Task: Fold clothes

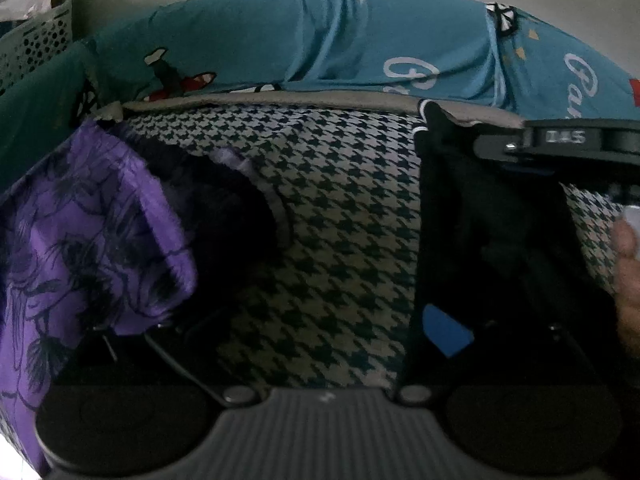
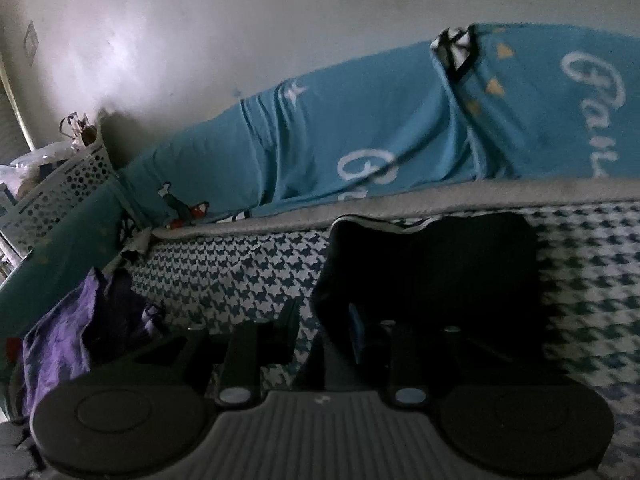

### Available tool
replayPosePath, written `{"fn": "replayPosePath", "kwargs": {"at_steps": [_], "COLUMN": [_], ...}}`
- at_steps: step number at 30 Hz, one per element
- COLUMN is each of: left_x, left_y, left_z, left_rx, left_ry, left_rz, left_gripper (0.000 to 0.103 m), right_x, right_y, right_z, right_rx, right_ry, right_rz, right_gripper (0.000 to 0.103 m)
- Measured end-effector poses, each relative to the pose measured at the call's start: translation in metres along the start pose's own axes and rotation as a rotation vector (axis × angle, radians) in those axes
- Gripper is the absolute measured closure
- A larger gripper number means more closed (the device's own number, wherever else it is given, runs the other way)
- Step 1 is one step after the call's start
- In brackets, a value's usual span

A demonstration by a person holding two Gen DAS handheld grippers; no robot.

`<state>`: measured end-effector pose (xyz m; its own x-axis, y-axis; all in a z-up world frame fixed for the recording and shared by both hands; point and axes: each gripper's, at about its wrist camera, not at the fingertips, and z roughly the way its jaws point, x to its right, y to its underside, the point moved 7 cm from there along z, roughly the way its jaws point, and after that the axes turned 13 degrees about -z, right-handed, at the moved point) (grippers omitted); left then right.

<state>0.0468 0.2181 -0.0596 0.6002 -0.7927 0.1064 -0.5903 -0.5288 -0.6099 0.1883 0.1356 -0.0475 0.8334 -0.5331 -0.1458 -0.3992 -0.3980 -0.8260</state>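
Pretty dark and blurry, so lots is hard to read. In the left wrist view the left gripper (image 1: pixel 320 280) has its fingers set wide apart, with only houndstooth blanket (image 1: pixel 340 208) showing between them. Its left finger is buried behind a purple floral garment (image 1: pixel 80 240), so can't say if it's touching or just in front. The right finger merges with a black garment (image 1: pixel 480 208); contact unclear there too.

The right gripper (image 2: pixel 320 320) has fingers parted a little. The black garment (image 2: pixel 432 264) sits right against and over its right finger, the left finger (image 2: pixel 286 330) free of the cloth, so it doesn't look pinched. The garment is a dark blob running away from the fingers toward the teal bedsheet (image 2: pixel 360 132); its edges are lost in shadow.

A hand (image 1: pixel 628 280) is cut off at the frame edge.
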Motion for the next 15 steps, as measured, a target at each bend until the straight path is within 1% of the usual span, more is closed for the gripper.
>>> {"fn": "replayPosePath", "kwargs": {"at_steps": [5,9,13,15], "left_x": [0.004,0.006,0.008,0.009], "left_y": [0.006,0.013,0.023,0.027], "left_z": [0.0,-0.001,-0.003,-0.003], "left_rx": [-0.006,0.0,-0.01,-0.017], "left_ry": [-0.001,-0.006,-0.005,0.001], "left_rz": [0.016,0.04,0.055,0.062], "left_gripper": [0.0,0.0,0.0,0.0], "right_x": [0.008,0.019,0.028,0.032], "right_y": [0.011,0.031,0.052,0.061], "right_z": [-0.035,-0.059,-0.079,-0.087], "right_rx": [-0.01,-0.043,-0.076,-0.091], "right_ry": [0.065,0.085,0.1,0.109], "right_rz": [-0.058,-0.057,-0.056,-0.059], "right_gripper": [0.076,0.075,0.069,0.069]}}
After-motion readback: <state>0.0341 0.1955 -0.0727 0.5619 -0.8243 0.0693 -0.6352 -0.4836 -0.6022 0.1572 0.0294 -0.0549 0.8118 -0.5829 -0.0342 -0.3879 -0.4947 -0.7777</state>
